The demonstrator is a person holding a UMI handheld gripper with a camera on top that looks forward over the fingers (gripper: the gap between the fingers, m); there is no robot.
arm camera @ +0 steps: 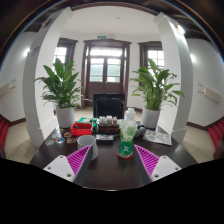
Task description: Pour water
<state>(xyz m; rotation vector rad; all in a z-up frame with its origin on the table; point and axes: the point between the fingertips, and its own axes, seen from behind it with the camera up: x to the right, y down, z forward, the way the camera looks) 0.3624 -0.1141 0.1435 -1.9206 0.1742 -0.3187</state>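
A clear plastic bottle with a green label [126, 140] stands upright on the dark table [105, 170], just ahead of the fingers and close to the right one. A pale cup [86, 147] stands to its left, near the left finger. My gripper [107, 164] is open, its purple pads [66, 164] spread wide apart with only bare table between them. It touches neither the bottle nor the cup.
Behind the cup lie a red box [82, 127] and other small items. A dark chair [108, 105] stands beyond the table. Large potted plants stand at the left [62, 88] and right [155, 88], in front of a windowed door [105, 68].
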